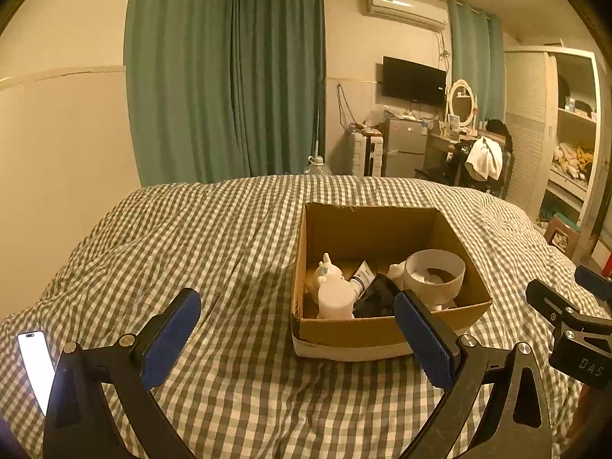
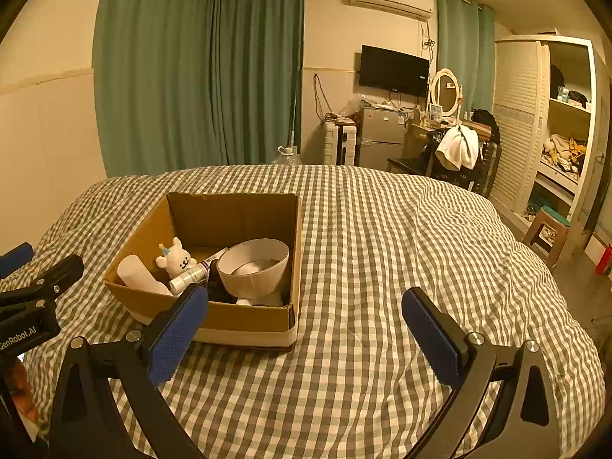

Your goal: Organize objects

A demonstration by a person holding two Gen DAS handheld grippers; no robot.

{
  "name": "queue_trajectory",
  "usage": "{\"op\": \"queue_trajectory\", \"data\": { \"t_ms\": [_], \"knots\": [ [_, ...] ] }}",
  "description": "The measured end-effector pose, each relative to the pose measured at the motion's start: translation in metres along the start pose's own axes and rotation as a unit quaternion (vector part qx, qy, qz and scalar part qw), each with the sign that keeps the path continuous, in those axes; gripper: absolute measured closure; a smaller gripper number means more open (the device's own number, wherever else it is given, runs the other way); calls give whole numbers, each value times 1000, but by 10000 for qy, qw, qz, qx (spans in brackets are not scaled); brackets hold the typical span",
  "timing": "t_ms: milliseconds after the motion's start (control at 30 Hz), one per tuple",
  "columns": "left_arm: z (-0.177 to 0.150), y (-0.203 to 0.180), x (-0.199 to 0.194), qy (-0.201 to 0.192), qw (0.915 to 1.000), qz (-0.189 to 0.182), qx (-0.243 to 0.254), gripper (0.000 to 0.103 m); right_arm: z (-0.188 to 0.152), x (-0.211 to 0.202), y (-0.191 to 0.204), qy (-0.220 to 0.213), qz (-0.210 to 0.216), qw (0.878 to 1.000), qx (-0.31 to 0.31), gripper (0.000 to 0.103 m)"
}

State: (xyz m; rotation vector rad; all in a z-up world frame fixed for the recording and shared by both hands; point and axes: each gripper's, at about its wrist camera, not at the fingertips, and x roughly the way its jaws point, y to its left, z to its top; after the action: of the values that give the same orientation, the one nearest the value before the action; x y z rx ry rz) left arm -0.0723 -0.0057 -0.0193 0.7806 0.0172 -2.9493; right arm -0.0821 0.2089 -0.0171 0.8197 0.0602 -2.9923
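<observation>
An open cardboard box (image 1: 344,334) (image 2: 244,321) sits on the checked bedspread (image 1: 237,252) (image 2: 382,237). In it lie a white plush toy (image 1: 325,273) (image 2: 176,258), a white cylinder (image 1: 334,300) (image 2: 139,275), a tube (image 1: 361,277) (image 2: 193,273), a dark item (image 1: 376,296) and a white round container (image 1: 434,273) (image 2: 254,267). My left gripper (image 1: 298,338) is open and empty just in front of the box's left part. My right gripper (image 2: 306,334) is open and empty in front of the box's right corner.
A lit phone (image 1: 36,367) lies on the bed at the far left. Beyond the bed are green curtains (image 1: 225,76), a small fridge (image 1: 405,145), a chair with clothes (image 1: 484,160), a wardrobe (image 1: 566,126) and a stool (image 2: 545,235).
</observation>
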Motion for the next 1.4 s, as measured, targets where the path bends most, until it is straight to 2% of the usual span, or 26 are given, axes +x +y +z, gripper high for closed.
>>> {"op": "queue_trajectory", "data": {
  "t_ms": [833, 1033, 1167, 1400],
  "knots": [
    [1, -14, 1, -11, 9997, 64, 240, 0, -2, 1, 2, 14, 15, 10000, 60, 1],
    [0, -11, 4, 64, 9998, 100, 141, 0, -3, 2, 1, 50, 23, 9999, 125, 1],
    [-1, -10, 3, 26, 9995, 239, 188, 0, -3, 3, 2, 62, 7, 9999, 109, 1],
    [-2, -8, 3, 48, 9997, 153, 167, 0, -5, 4, 6, 63, -10, 10000, 27, 1]
  ]
}}
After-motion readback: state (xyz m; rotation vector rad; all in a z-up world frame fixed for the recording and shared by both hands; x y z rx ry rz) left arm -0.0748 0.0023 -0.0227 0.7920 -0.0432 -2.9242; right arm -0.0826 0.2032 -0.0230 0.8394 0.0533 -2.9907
